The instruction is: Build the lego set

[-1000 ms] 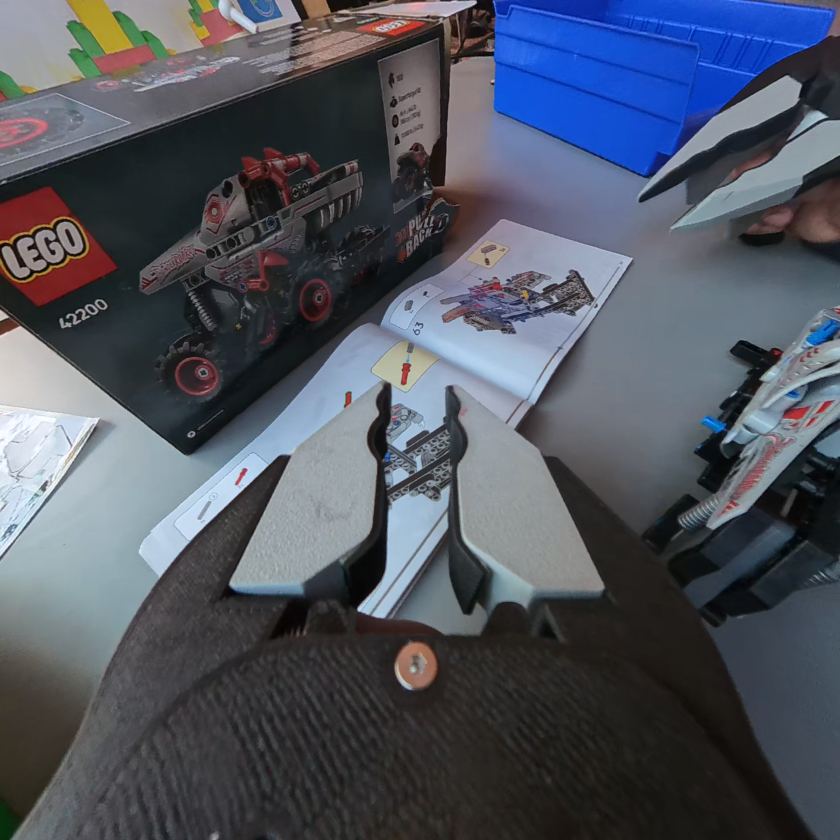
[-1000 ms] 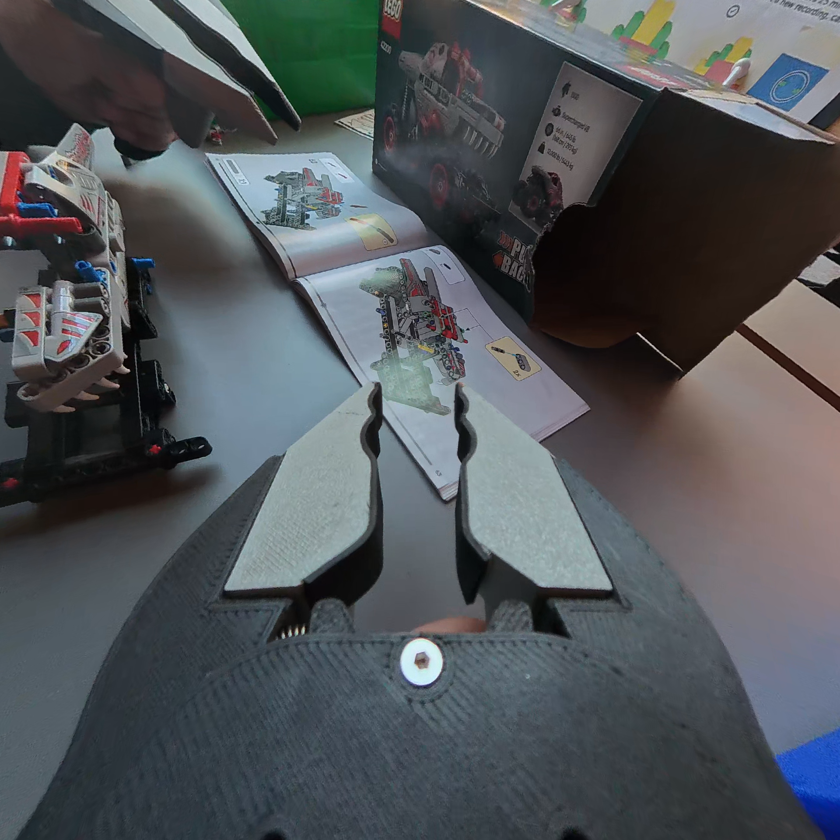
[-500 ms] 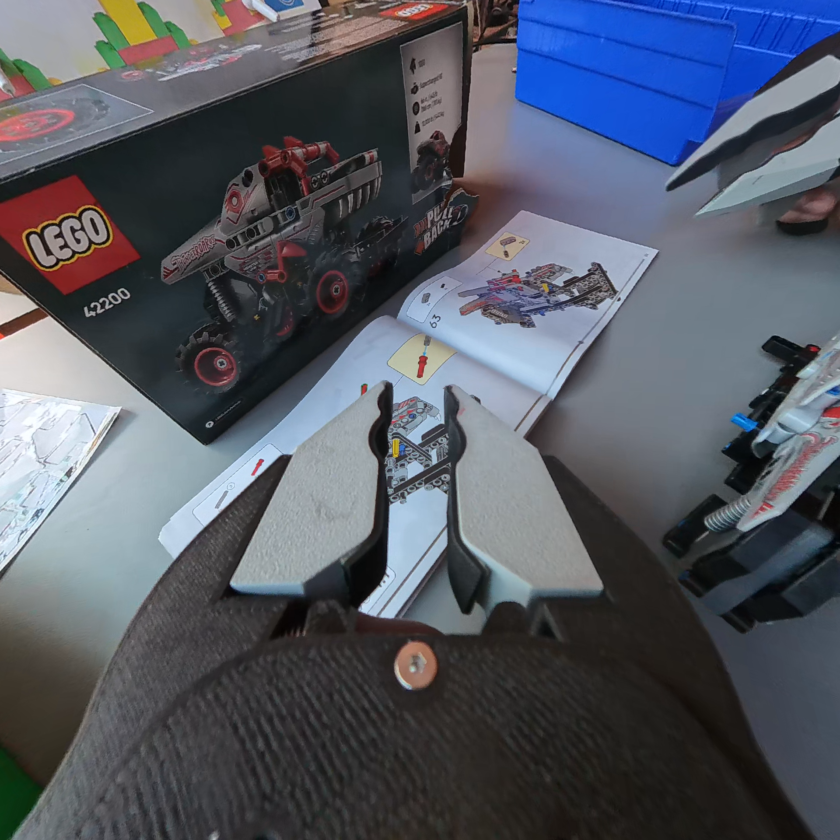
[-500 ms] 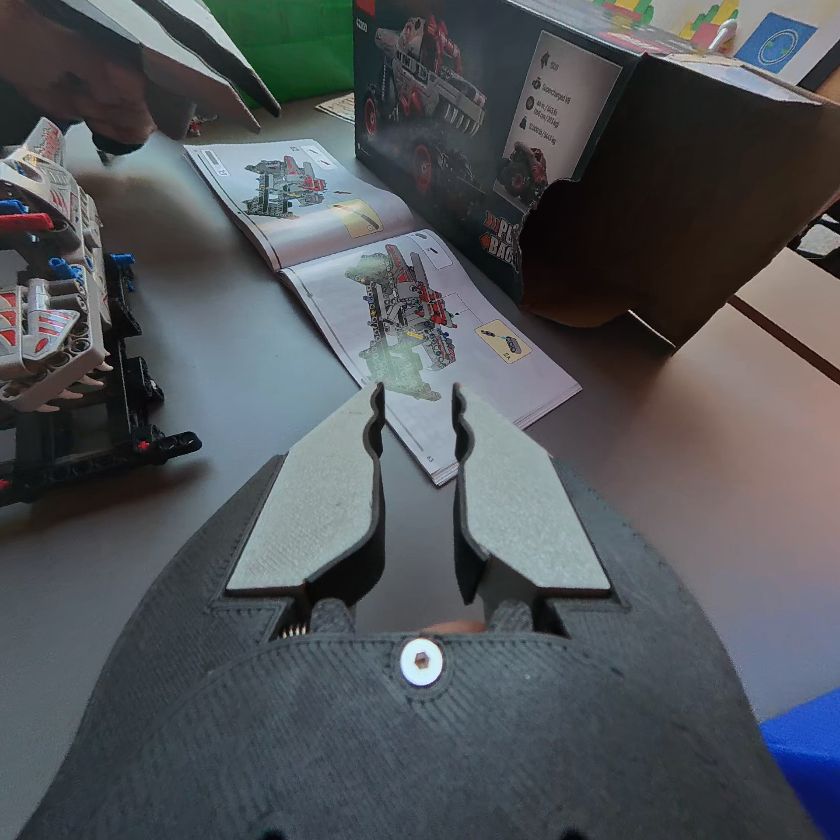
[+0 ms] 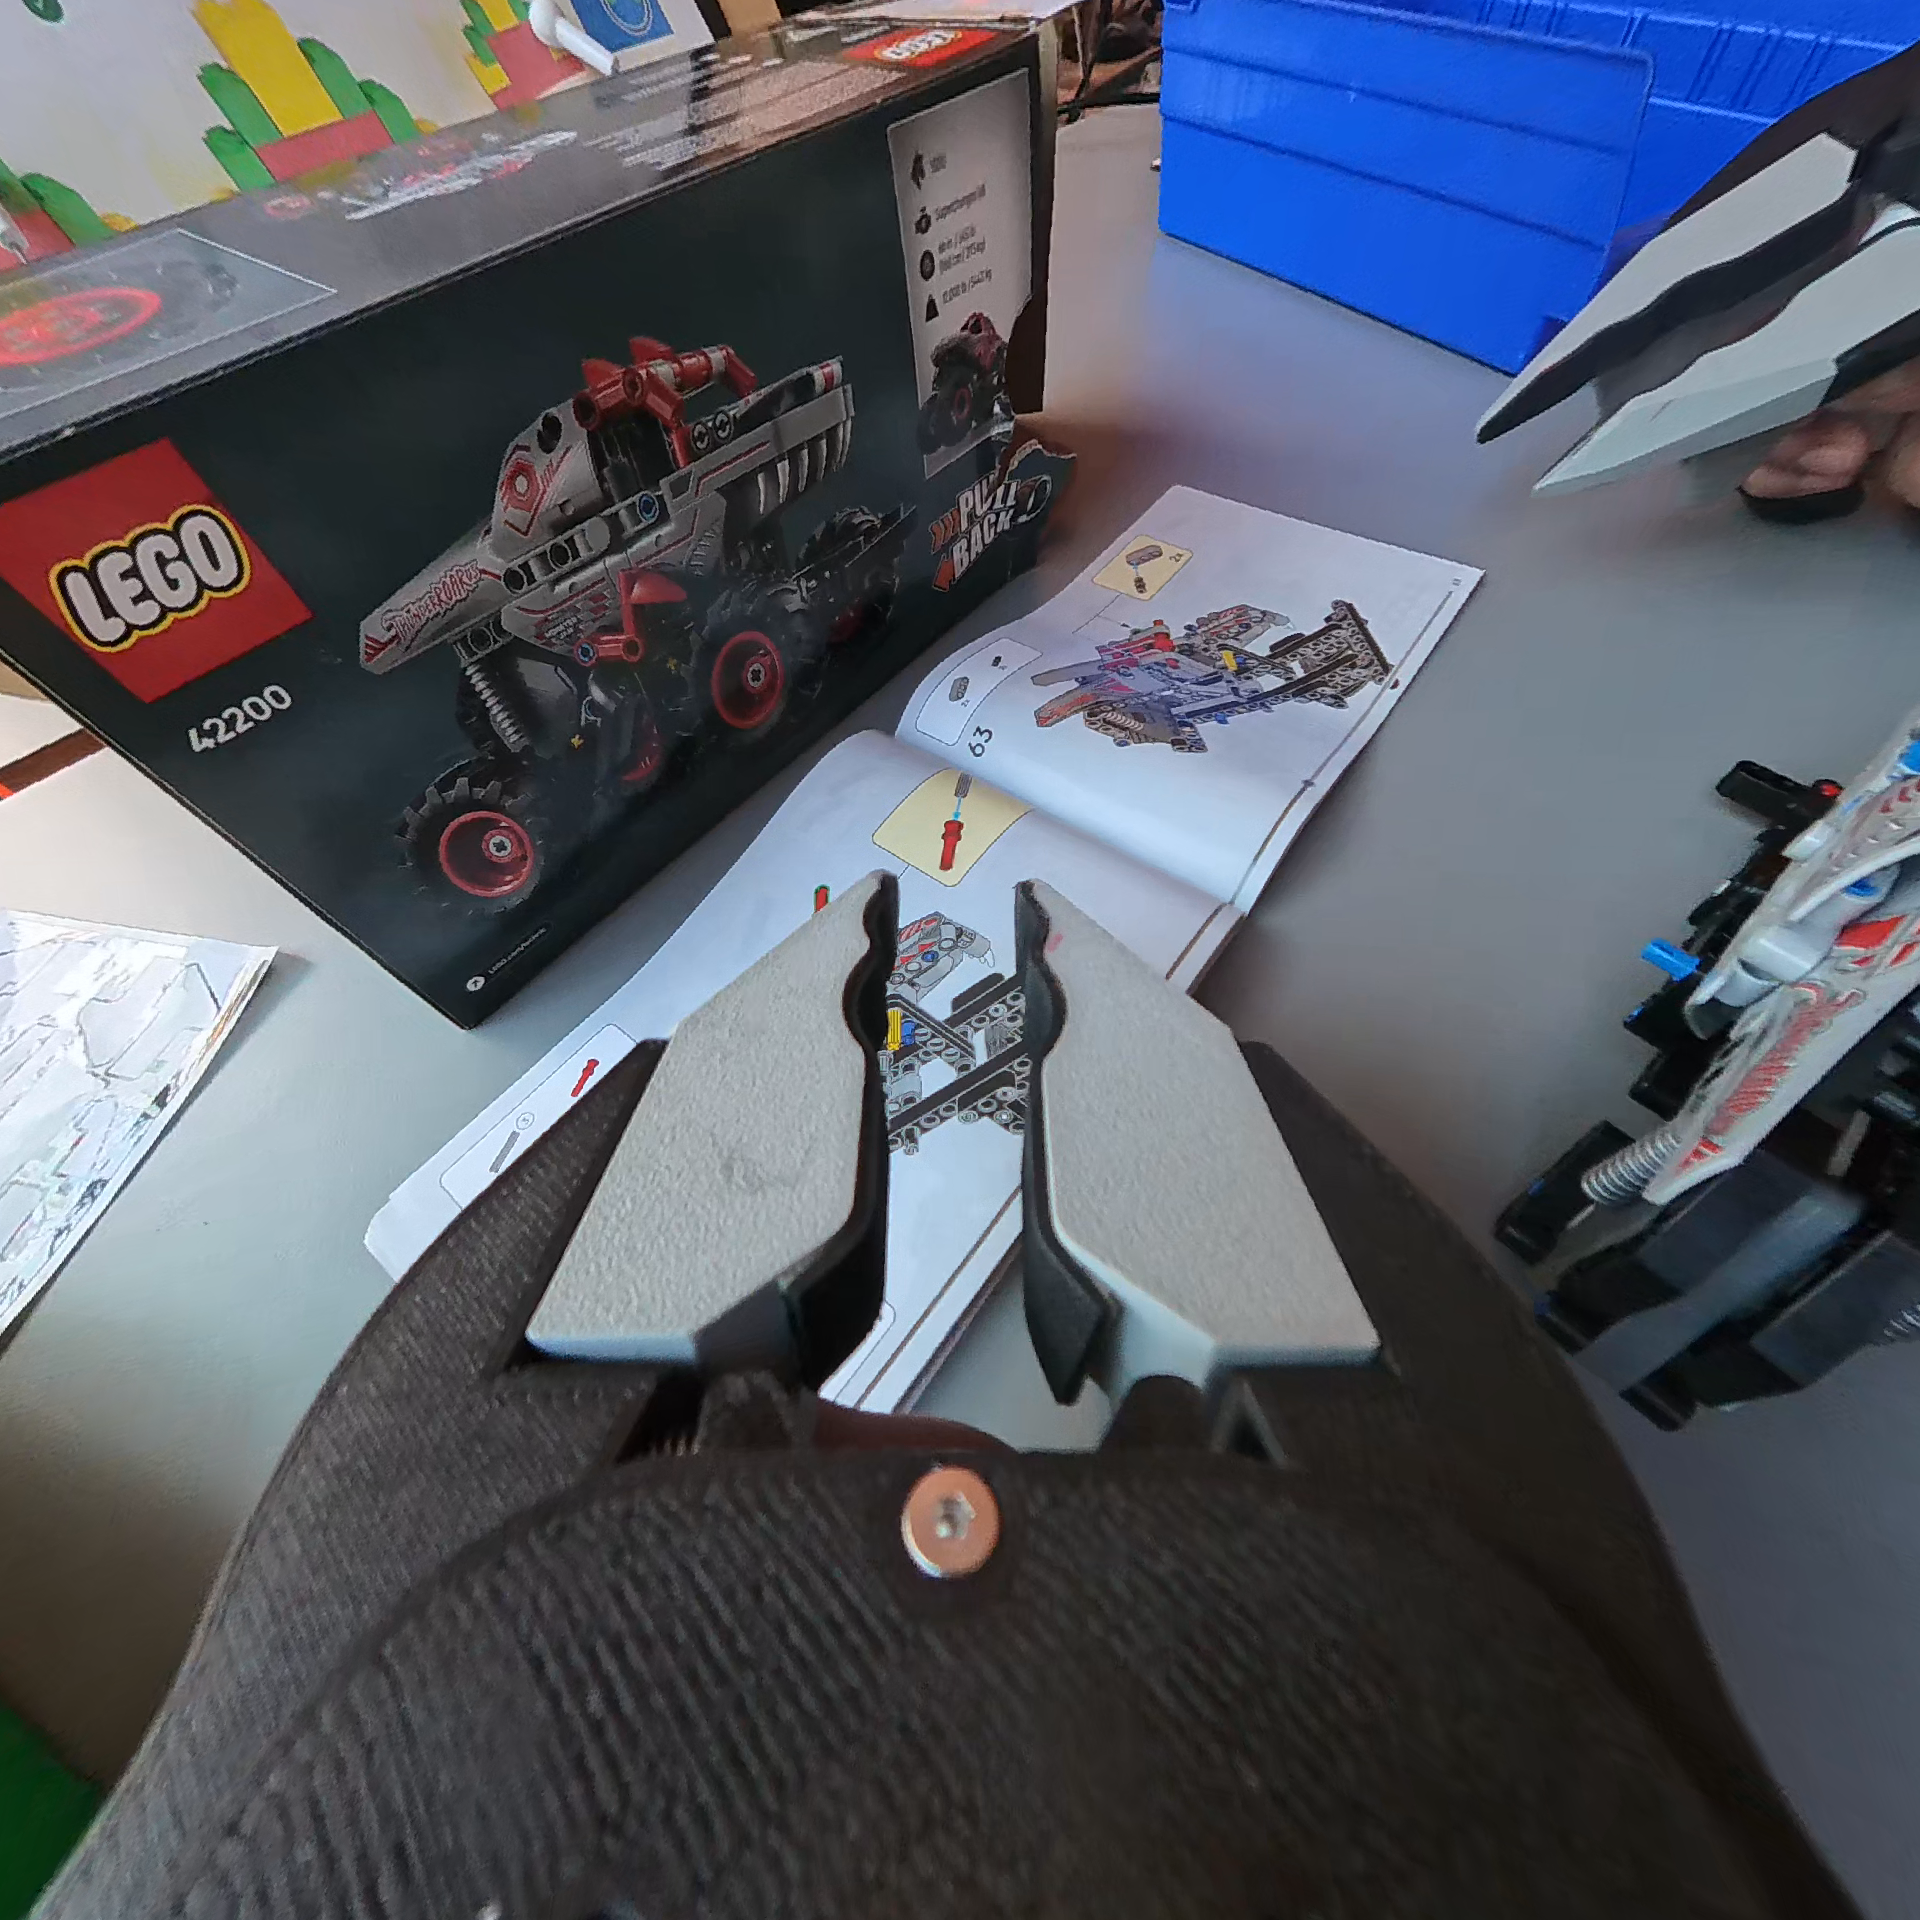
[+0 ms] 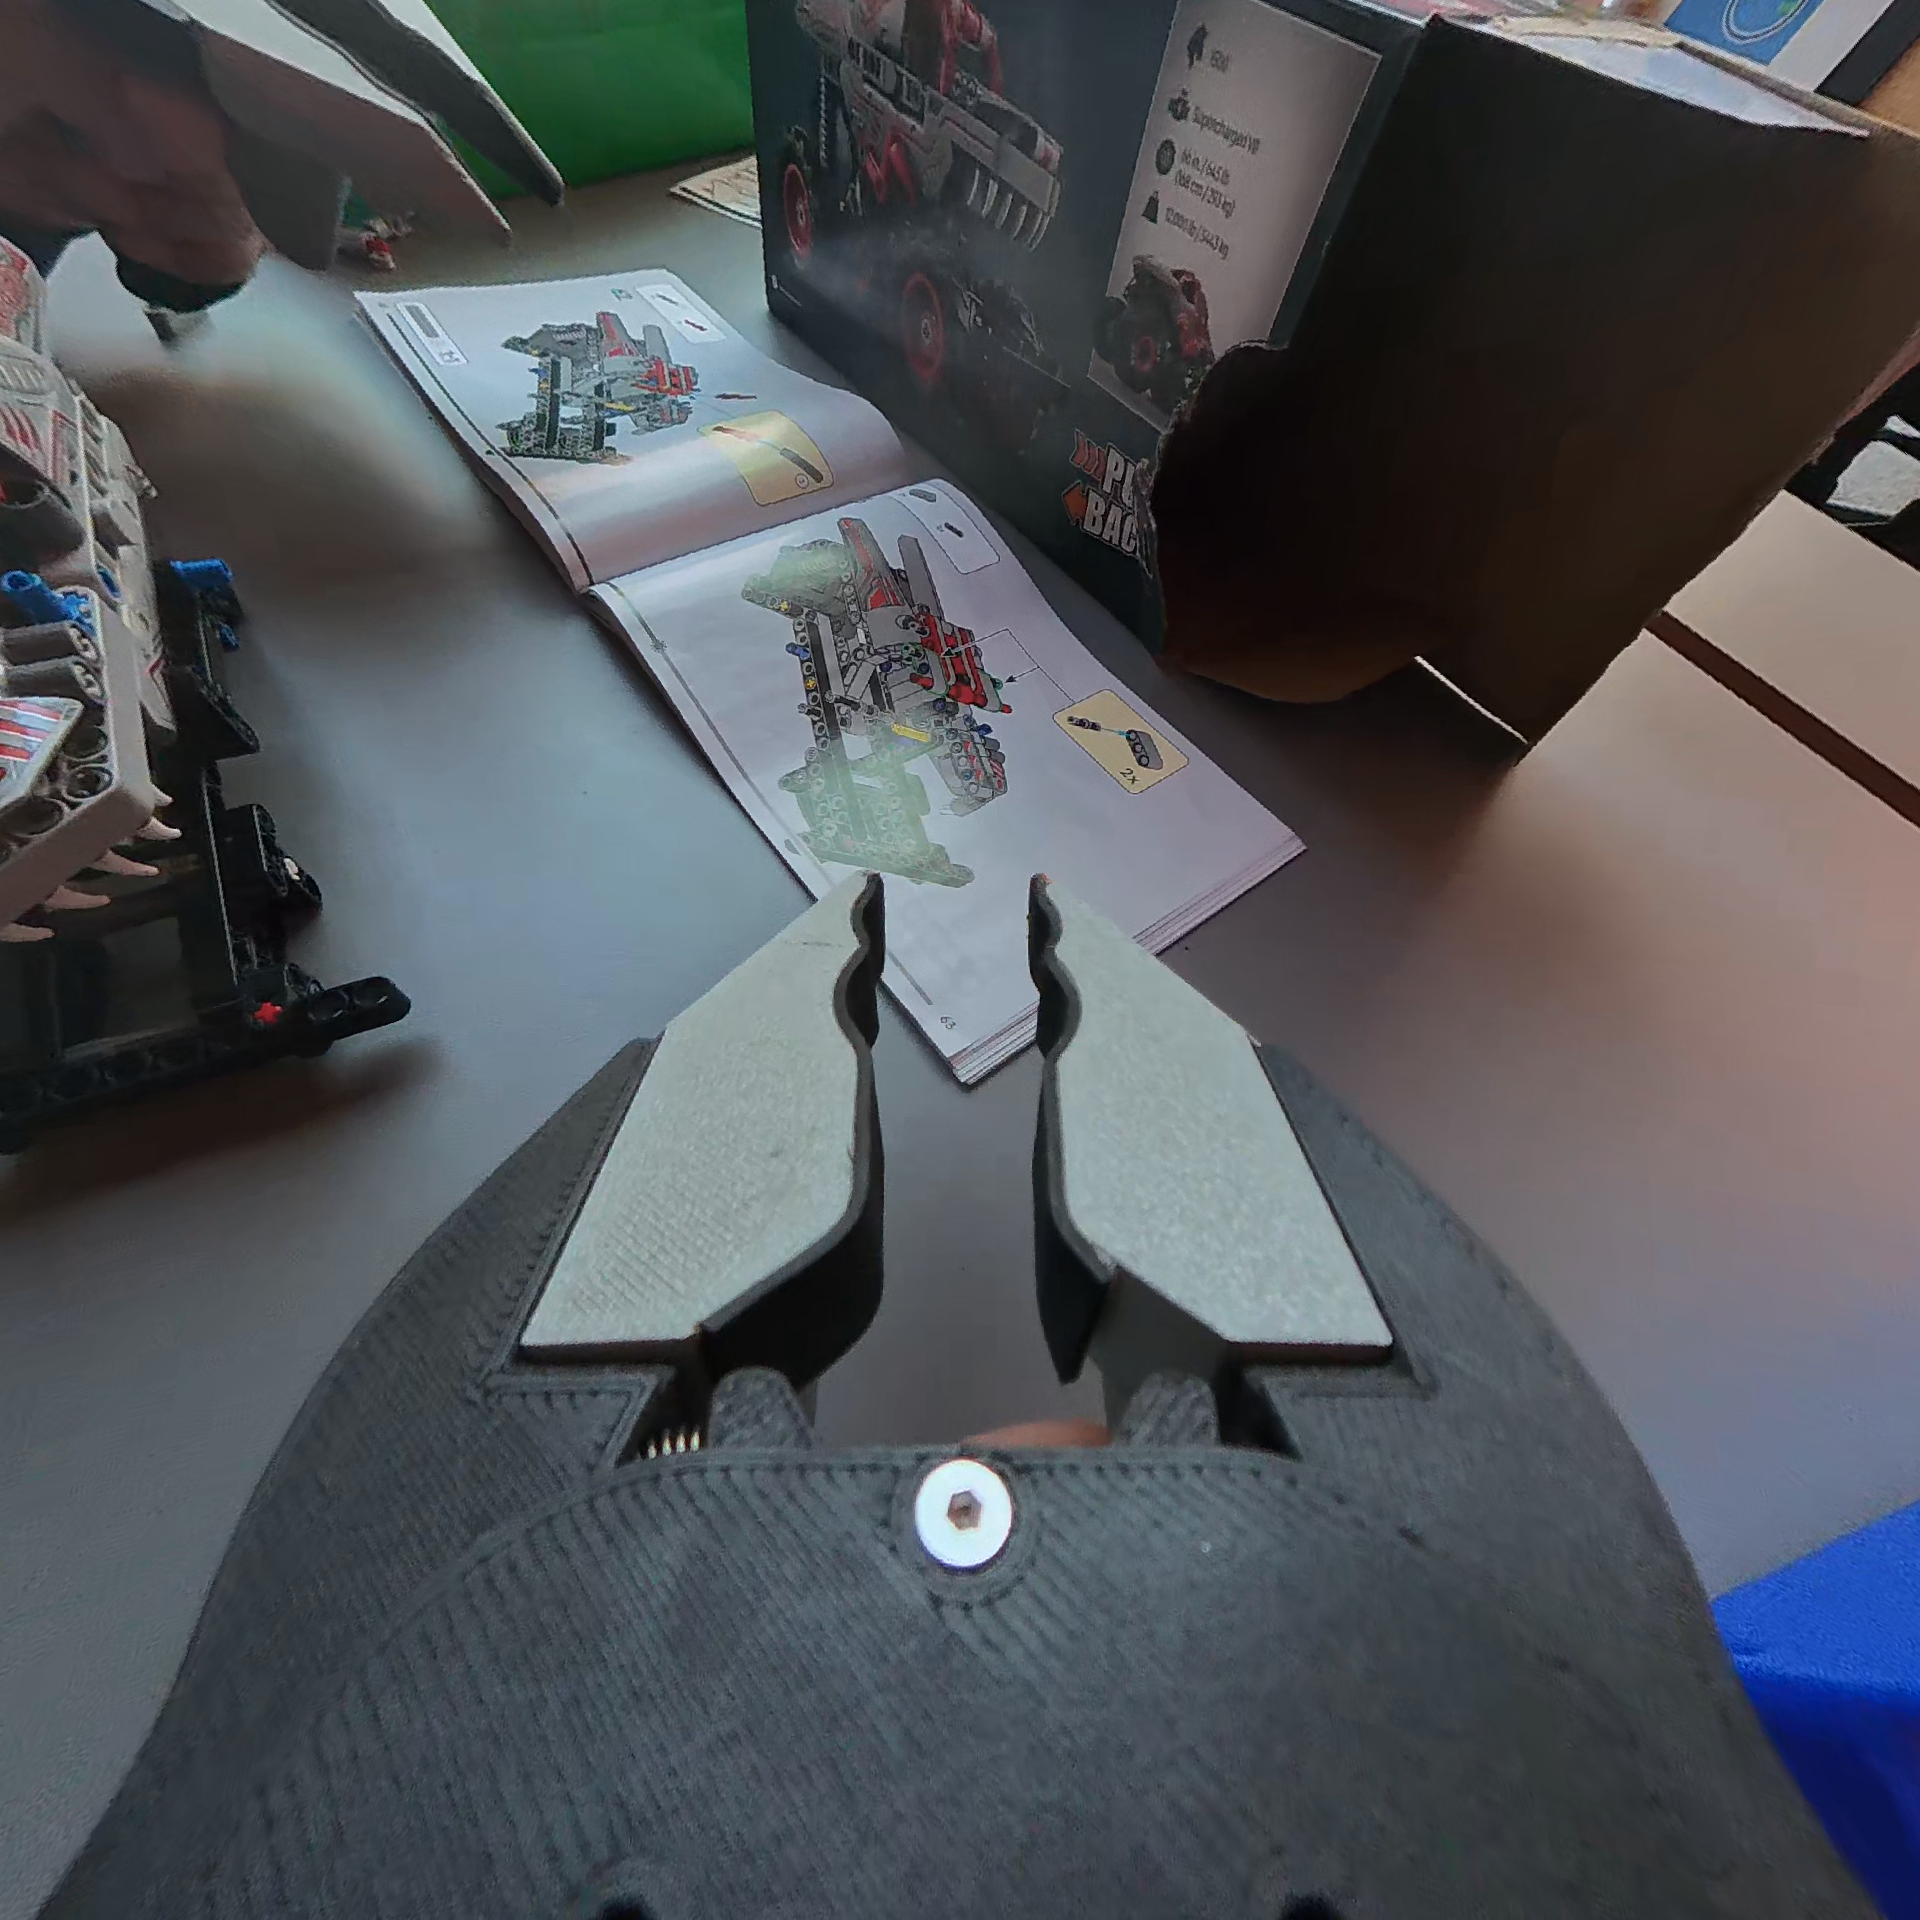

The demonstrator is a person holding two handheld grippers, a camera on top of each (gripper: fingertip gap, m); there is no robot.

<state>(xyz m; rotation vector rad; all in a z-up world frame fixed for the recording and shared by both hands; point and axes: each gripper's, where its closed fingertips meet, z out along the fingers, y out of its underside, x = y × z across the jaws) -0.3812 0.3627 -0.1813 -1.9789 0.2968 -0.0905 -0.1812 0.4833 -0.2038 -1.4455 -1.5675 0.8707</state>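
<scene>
A partly built grey, black and red truck model (image 5: 1808,1049) stands on the grey table; it also shows at the left of the right wrist view (image 6: 94,790). An open instruction booklet (image 5: 1205,665) lies in front of the black set box (image 5: 540,447). My left gripper (image 5: 956,899) hovers over the booklet's near page, open by a narrow gap and empty. My right gripper (image 6: 954,883) hovers over the booklet's (image 6: 852,644) near corner, open by a narrow gap and empty. Each gripper also shows in the other view, held in a hand: the right one (image 5: 1714,343), the left one (image 6: 364,114).
Blue plastic bins (image 5: 1455,156) stand at the back right. A printed sheet (image 5: 94,1060) lies left of the box. In the right wrist view the box's (image 6: 1403,364) torn open end faces me, a green surface (image 6: 603,83) is behind, and a blue edge (image 6: 1839,1714) is at bottom right. The gap from one gripper's tips to the other's is roughly 25 cm.
Both grippers have drifted slightly. In the left view the box and booklet slid right. In the right view the box looms larger and the booklet moved left. The jaws have not changed.
</scene>
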